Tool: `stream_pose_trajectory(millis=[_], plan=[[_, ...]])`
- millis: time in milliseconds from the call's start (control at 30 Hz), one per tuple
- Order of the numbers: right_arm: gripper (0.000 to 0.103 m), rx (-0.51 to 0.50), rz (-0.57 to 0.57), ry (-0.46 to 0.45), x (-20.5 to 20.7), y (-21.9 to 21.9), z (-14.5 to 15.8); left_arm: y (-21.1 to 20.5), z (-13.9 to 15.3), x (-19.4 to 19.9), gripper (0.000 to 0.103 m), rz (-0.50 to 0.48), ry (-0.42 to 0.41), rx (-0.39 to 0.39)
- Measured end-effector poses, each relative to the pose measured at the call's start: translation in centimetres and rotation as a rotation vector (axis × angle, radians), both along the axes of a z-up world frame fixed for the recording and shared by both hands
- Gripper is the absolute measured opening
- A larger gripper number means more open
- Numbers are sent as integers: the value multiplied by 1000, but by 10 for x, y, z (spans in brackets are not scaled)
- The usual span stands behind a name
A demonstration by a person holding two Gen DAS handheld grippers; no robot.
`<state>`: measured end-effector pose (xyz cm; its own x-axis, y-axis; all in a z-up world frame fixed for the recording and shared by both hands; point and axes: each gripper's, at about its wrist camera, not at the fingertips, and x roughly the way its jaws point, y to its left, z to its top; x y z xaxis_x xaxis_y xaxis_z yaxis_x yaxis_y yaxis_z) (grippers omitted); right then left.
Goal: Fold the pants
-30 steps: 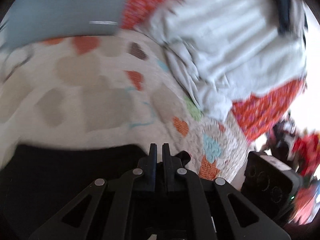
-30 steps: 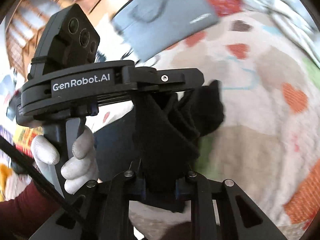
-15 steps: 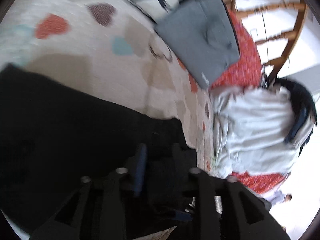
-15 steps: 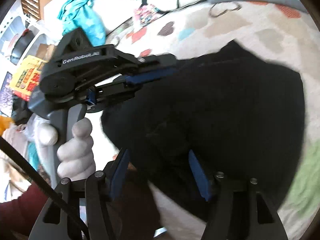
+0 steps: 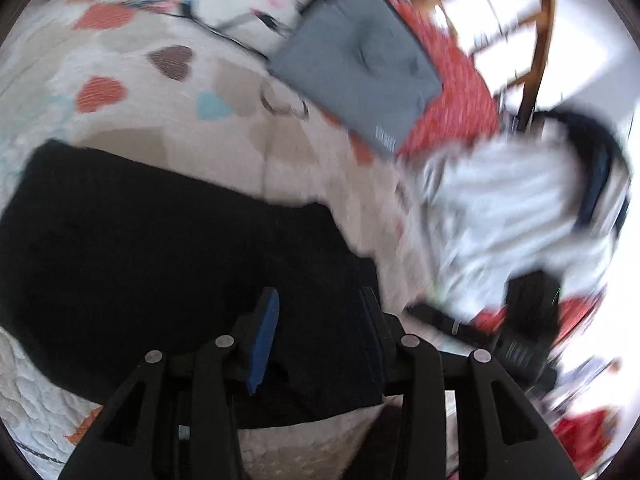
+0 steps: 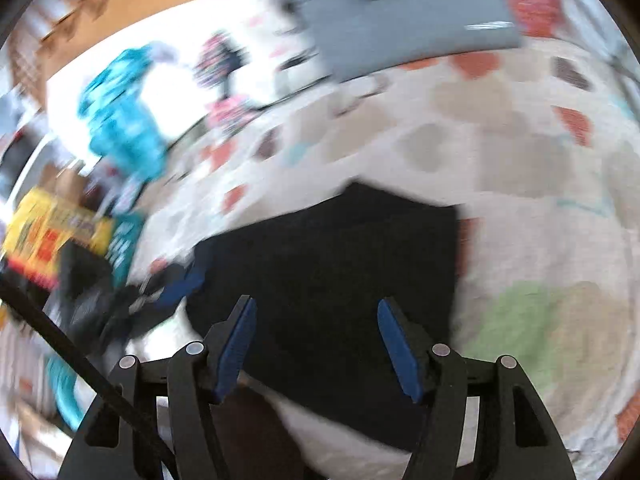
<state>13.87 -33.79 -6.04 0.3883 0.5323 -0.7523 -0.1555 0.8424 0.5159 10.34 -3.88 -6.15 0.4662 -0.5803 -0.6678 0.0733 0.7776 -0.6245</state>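
The black pants (image 5: 160,248) lie folded flat on the heart-patterned quilt (image 5: 168,120). They also show in the right wrist view (image 6: 340,264) as a dark rectangle. My left gripper (image 5: 320,300) is open just above the pants' near edge, with nothing between its blue pads. My right gripper (image 6: 316,312) is open and empty above the pants' near side. Both views are blurred by motion.
A grey cushion (image 5: 356,64) lies at the quilt's far side, also in the right wrist view (image 6: 400,12). A heap of pale clothes (image 5: 512,216) and red fabric (image 5: 452,108) sits to the right. Turquoise cloth (image 6: 120,116) and a yellow box (image 6: 52,232) lie left.
Both grippers were shut on the black pants a second ago. They have let go, opened wide and drawn back, and the pants now lie flat on the quilt.
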Motion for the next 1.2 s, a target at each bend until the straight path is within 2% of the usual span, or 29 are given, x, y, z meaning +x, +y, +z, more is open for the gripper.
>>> stream_pose_trajectory(millis=[67,100,133,233,267,367,400,467,500,533,567,633,767,900,1000,1067,1133,1200], plan=[[68,-27,-35,28,4,-12,-5,-23,-21,7,38,-23,78,175],[68,-41,-43,42,7,-16,-12,-26,-35,10,38,-21,128,220],[68,-55,-48,50,11,-17,-14,-27,-51,13,38,-16,175,227],[68,-77,-54,67,24,-23,-34,-21,-53,9,38,3,138,197],[68,-55,-52,80,29,-24,-41,-20,-54,9,38,1,139,197],[67,107,-37,129,47,-27,-63,-18,-54,7,38,3,139,196],[63,170,-34,144,52,-26,-71,-20,-55,8,38,5,139,200],[46,212,-48,178,58,-21,-80,-21,-55,7,38,10,137,213],[25,236,-55,189,59,-23,-81,-22,-54,6,38,16,137,218],[16,297,-57,200,60,-26,-81,-23,-53,5,38,23,139,227],[15,327,-67,198,59,-31,-76,-26,-53,5,39,27,138,239],[13,319,-65,174,59,-35,-64,-36,-50,6,41,27,131,259],[11,299,-78,126,60,-53,-42,-63,-48,13,41,16,121,271],[11,260,-105,110,67,-75,-34,-88,-47,19,41,-9,112,287],[11,171,-104,109,72,-80,-38,-98,-48,20,42,-2,103,321],[18,115,-105,135,75,-77,-51,-97,-48,20,43,-1,100,325],[36,61,-120,174,77,-78,-64,-93,-46,18,43,-11,110,305],[39,122,-154,180,73,-92,-62,-84,-43,16,46,-12,137,268]])
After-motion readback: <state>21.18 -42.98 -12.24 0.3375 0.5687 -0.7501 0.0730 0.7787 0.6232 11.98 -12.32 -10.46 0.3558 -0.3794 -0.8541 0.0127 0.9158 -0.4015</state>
